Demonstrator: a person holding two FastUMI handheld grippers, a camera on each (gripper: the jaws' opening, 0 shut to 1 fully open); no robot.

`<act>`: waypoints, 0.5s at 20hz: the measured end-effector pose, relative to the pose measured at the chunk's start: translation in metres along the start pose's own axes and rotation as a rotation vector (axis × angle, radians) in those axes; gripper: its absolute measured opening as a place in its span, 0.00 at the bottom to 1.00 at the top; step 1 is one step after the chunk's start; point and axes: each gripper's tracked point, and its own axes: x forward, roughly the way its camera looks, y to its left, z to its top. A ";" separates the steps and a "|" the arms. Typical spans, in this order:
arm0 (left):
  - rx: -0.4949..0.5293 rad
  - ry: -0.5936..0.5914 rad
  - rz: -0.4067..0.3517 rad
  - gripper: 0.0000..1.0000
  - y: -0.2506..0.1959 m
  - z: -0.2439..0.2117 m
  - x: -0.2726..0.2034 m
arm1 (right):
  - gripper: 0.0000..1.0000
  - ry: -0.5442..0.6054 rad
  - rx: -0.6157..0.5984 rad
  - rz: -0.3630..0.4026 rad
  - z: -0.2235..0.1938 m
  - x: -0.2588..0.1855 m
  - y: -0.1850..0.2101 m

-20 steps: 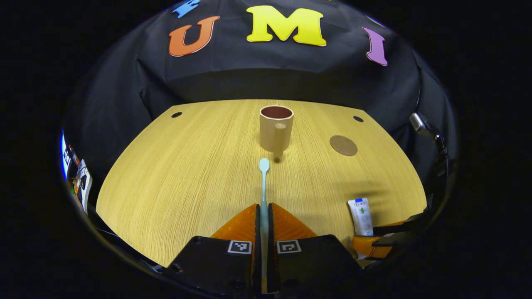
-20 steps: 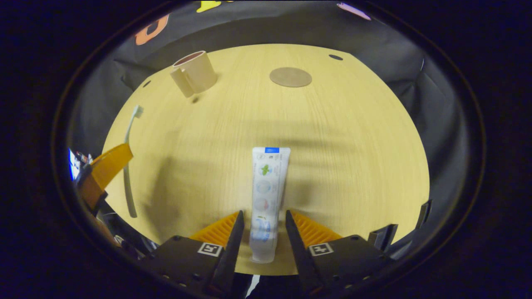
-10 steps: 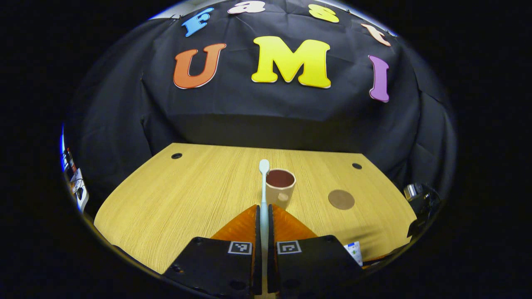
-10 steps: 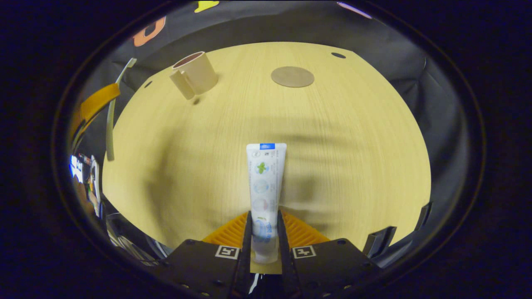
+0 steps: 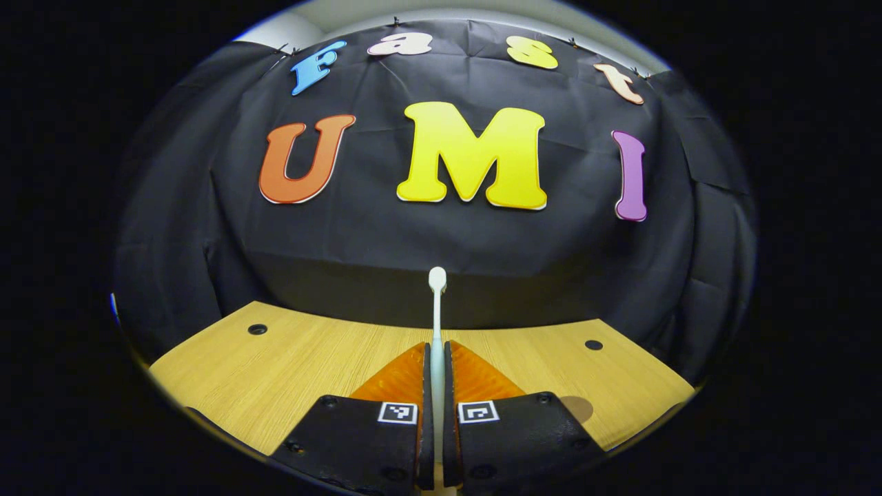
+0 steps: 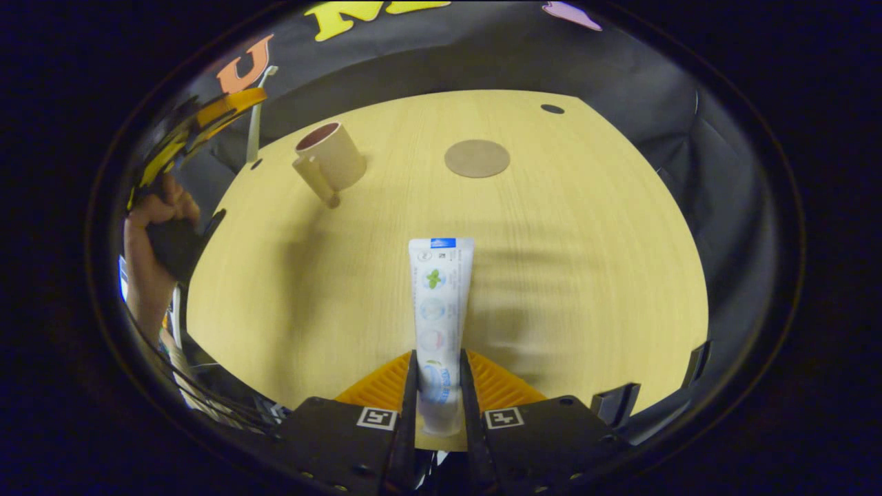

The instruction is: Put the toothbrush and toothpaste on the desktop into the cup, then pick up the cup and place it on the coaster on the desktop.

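My left gripper (image 5: 435, 358) is shut on a pale toothbrush (image 5: 436, 310), whose head points up in front of the black cloth, above the far part of the wooden desktop (image 5: 310, 358). In the right gripper view the left gripper (image 6: 207, 120) hangs high at the far left with the toothbrush (image 6: 253, 131) in it, left of the beige cup (image 6: 332, 160). My right gripper (image 6: 438, 365) is shut on the lower end of a white toothpaste tube (image 6: 438, 296), which sticks out forward over the desktop (image 6: 586, 241). The round brown coaster (image 6: 477, 158) lies right of the cup.
A person's hand (image 6: 155, 234) holds the left gripper's grip at the left edge. Small dark holes (image 5: 256, 329) (image 5: 593, 344) sit near the desktop's far corners. Black cloth closes the booth behind the table.
The left gripper has lifted the toothbrush well above the desk and tilted up, so the cup dropped out of its view. The right gripper closed on the toothpaste tube.
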 end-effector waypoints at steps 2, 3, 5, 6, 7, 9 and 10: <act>-0.017 -0.009 -0.008 0.08 -0.003 -0.004 0.016 | 0.31 -0.006 0.008 -0.002 0.003 -0.004 -0.004; -0.022 -0.010 -0.012 0.08 -0.004 -0.005 0.021 | 0.31 -0.006 0.013 0.000 0.003 -0.005 -0.005; -0.029 -0.017 -0.011 0.08 -0.005 -0.008 0.030 | 0.31 -0.006 0.016 0.007 0.004 -0.004 -0.004; -0.031 -0.015 -0.016 0.08 -0.007 -0.010 0.034 | 0.31 -0.007 0.015 0.011 0.004 -0.006 -0.004; -0.031 -0.014 -0.016 0.08 -0.008 -0.012 0.036 | 0.31 -0.006 0.014 0.013 0.004 -0.004 -0.004; -0.030 -0.017 -0.016 0.08 -0.009 -0.014 0.040 | 0.31 -0.001 0.012 0.021 0.004 -0.005 -0.002; -0.027 -0.015 -0.016 0.08 -0.010 -0.017 0.043 | 0.31 -0.002 0.010 0.020 0.004 -0.004 -0.004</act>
